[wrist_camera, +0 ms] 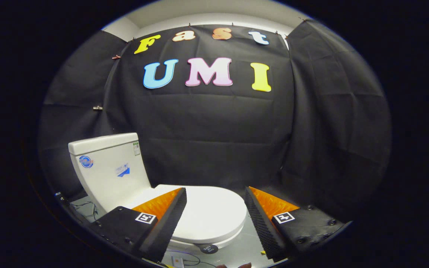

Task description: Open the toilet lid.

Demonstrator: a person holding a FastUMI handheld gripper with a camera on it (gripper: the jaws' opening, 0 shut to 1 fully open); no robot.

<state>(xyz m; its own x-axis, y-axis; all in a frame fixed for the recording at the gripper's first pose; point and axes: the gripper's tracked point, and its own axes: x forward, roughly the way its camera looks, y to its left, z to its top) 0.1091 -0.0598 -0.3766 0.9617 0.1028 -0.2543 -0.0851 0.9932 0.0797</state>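
While the gripper hangs above the floor, its two fingers stand wide apart and hold nothing. Between them and just ahead lies the white toilet lid, closed flat on the bowl. Beyond the left finger the tank stands against the black cloth wall.

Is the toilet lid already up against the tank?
No, the toilet lid lies flat and closed on the bowl, ahead of the open tool, well clear of the tank.
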